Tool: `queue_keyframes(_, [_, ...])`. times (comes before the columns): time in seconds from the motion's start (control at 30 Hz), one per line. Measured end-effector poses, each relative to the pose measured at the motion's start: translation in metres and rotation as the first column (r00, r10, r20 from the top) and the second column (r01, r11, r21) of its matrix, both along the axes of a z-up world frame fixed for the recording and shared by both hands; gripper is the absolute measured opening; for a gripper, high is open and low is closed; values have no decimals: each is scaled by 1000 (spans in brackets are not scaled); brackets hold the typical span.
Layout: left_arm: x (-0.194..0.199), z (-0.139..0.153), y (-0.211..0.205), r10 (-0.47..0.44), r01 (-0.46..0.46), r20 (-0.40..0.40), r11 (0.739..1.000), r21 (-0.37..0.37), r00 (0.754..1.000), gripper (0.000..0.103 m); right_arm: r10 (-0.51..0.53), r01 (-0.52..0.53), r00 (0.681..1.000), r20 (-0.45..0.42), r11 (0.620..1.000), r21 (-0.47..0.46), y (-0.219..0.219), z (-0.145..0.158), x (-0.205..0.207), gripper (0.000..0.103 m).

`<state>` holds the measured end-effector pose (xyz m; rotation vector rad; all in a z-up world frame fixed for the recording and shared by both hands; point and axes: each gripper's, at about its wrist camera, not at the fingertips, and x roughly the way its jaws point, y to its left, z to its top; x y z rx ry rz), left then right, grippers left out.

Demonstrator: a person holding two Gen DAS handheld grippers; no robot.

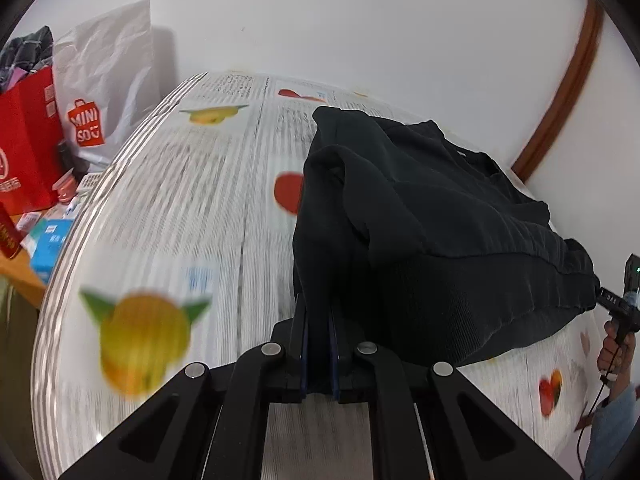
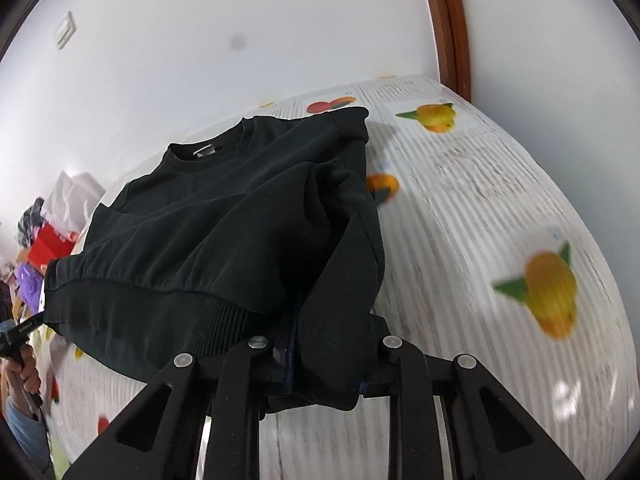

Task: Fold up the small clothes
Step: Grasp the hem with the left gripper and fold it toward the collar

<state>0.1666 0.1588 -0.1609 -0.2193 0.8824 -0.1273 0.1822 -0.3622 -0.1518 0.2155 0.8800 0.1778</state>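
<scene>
Left wrist view: the left gripper point(image 1: 319, 320) has its fingers clamped on one hem corner of the black sweatshirt point(image 1: 440, 216), lying on the fruit-print worktop point(image 1: 180, 200). Right wrist view: the right gripper point(image 2: 320, 344) has its fingers pinching the opposite corner of the sweatshirt point(image 2: 224, 216).

A: Where does the sweater point(image 1: 440, 216) lie?
B: On the counter point(image 1: 192, 208), ahead of both sets of fingers. The left gripper point(image 1: 319, 344) has its hem corner between the fingers point(image 1: 301, 344); the right gripper point(image 2: 320, 364) has the other corner.
A: And its collar?
B: At the far end, toward the wall point(image 1: 360, 20).
A: What's off to the side?
B: Left of the left fingers, past the counter edge, bags point(image 1: 100, 92) and boxes point(image 1: 48, 244).
</scene>
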Motion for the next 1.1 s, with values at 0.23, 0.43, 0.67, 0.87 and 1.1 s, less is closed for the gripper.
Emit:
queue_keyframes(0.23, [-55,0,-10,-32,32,0,999,11,999,8,-16,16,1000,-7,1000,-6,-15,-3,-46,23])
queue_keyframes(0.43, [-69,13,-12,-13,12,10,998,69,1000,15,-77,81,997,31,985,-153,-19,19,-77,31])
queue_keyframes(0.67, [-80,40,-10,-17,15,96,1000,18,995,48,-38,52,992,119,991,-120,-5,53,-109,48])
queue_keyframes(0.87, [-75,27,-35,-101,103,60,994,-39,993,48,-13,20,998,68,995,-95,22,24,-101,53])
queue_keyframes(1.1, [-50,7,-46,-89,88,-11,992,-86,996,43,-44,48,997,64,998,-46,39,12,-83,48])
